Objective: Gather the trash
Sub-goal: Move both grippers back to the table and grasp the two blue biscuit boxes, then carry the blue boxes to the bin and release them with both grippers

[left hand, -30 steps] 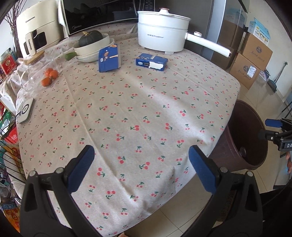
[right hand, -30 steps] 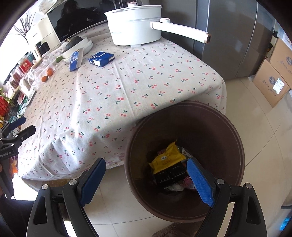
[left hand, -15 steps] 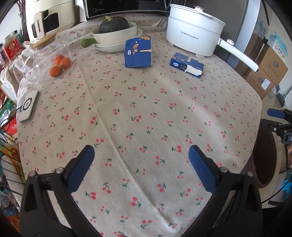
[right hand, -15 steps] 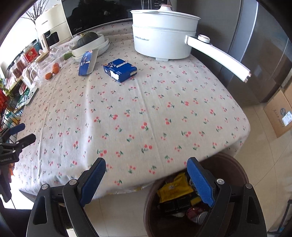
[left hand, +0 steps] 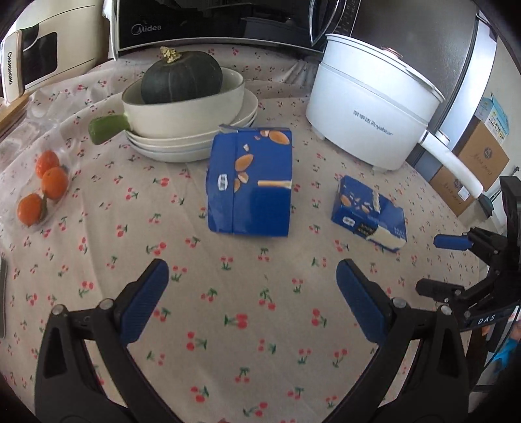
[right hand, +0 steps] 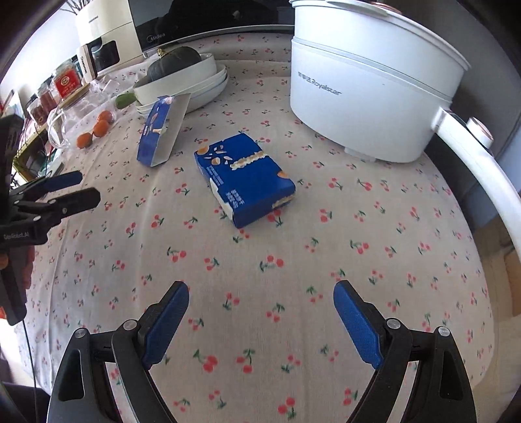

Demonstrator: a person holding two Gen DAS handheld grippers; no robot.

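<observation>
Two blue snack boxes sit on the cherry-print tablecloth. The larger box stands upright, ahead of my left gripper, which is open and empty a short way in front of it. The smaller box lies flat to its right. In the right wrist view that flat box lies ahead of my right gripper, also open with nothing between its fingers, and the upright box is further left. Each gripper shows in the other's view: the right gripper, the left gripper.
A white electric pot with a long handle stands behind the flat box. A dark squash in a bowl on stacked plates sits behind the upright box. Oranges lie at the left, a microwave at the back, cardboard boxes on the floor.
Both grippers have moved in from the table's edge over the cloth toward the two blue boxes. The brown bin with trash has left both views. Both stayed open.
</observation>
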